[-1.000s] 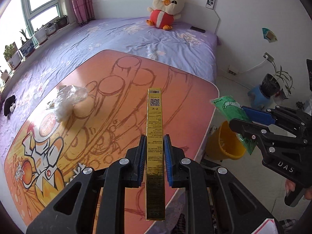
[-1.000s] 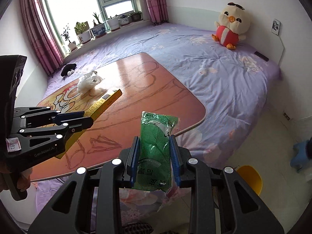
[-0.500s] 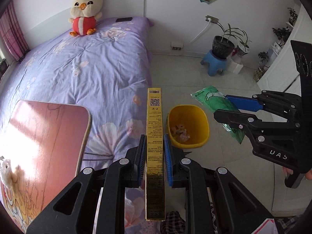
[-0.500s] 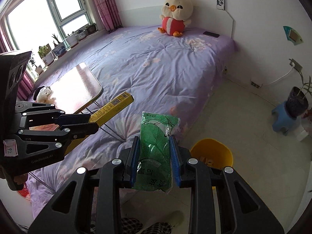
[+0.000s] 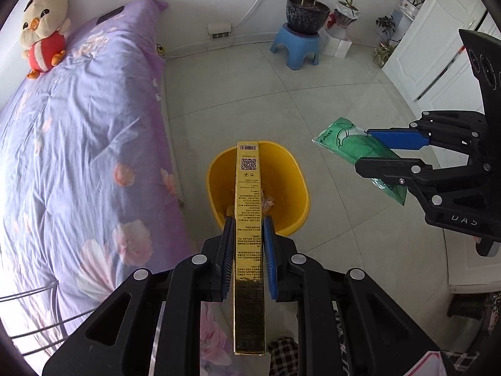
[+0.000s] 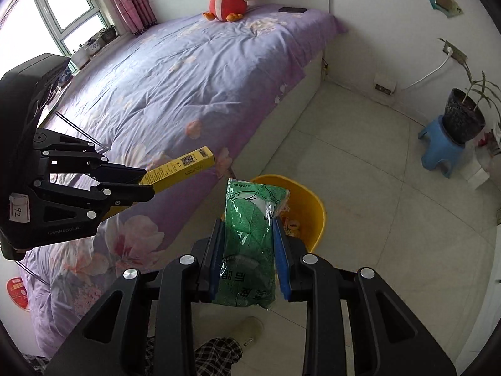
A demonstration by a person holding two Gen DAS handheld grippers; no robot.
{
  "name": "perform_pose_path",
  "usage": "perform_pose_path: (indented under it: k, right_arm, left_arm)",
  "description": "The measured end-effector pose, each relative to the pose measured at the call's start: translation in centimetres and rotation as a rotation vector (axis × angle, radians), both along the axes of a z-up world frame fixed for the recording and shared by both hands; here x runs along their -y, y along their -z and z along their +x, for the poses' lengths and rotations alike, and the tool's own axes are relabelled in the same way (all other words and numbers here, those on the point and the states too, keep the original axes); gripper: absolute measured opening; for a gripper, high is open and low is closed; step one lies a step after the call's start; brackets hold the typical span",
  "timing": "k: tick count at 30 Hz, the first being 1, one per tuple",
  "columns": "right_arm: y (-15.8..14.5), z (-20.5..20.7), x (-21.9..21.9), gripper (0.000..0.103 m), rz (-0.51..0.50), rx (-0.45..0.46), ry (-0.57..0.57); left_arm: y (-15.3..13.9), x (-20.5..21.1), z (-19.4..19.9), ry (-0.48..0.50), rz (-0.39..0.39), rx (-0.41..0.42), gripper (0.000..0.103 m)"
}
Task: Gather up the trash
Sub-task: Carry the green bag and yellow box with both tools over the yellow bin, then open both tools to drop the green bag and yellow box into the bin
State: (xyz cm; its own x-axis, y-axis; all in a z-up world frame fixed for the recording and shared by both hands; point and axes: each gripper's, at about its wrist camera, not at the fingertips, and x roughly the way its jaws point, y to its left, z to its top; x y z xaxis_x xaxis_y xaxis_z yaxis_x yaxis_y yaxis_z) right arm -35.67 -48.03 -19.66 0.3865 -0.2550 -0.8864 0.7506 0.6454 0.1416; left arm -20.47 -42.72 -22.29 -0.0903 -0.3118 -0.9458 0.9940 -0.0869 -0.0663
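Observation:
My left gripper (image 5: 249,219) is shut on a long gold box (image 5: 249,188) that sticks out over the yellow bin (image 5: 294,194) on the floor. The same left gripper (image 6: 149,185) and gold box (image 6: 191,161) show at the left of the right wrist view. My right gripper (image 6: 249,224) is shut on a green plastic packet (image 6: 249,216), held just above the near side of the yellow bin (image 6: 314,210). In the left wrist view the right gripper (image 5: 363,148) and green packet (image 5: 341,136) hang to the right of the bin. Small scraps lie inside the bin.
A bed with a purple floral cover (image 5: 78,144) runs along the left, a plush chick (image 5: 42,42) at its head. A blue stool (image 5: 296,47) carries a potted plant (image 5: 308,12) by the wall. White cabinet doors (image 5: 429,62) stand at the right. Tiled floor surrounds the bin.
Both grippers swung away from the orange table, over the bed's edge and down toward the yellow bin, which now lies right under the gold box. Both grips are unchanged.

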Motion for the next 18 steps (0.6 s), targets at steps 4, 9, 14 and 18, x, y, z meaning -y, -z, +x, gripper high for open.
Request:
perform_pose_path:
  k: [4,9,14,18]
  right_arm:
    - [4.1,-1.0,2.3,0.031,0.038,-0.016,-0.018]
    - [9.1,-1.3,4.9,0.031,0.087,-0.025,-0.037]
    - [14.4,-1.4,7.2,0.031,0.149,-0.039,-0.034]
    - [17.9,-1.2,8.4,0.031,0.184,-0.049,-0.044]
  left_arm:
    - [3.9,2.7,-1.0,0.011,0.041,-0.001,0.019]
    - [9.8,5.3,-1.6,0.022,0.113,0.0,0.019]
    - [15.3,6.8,-1.7,0.012,0.193,0.01,0.019]
    - [18.2,7.7,-1.8,0.014,0.227,0.022,0.019]
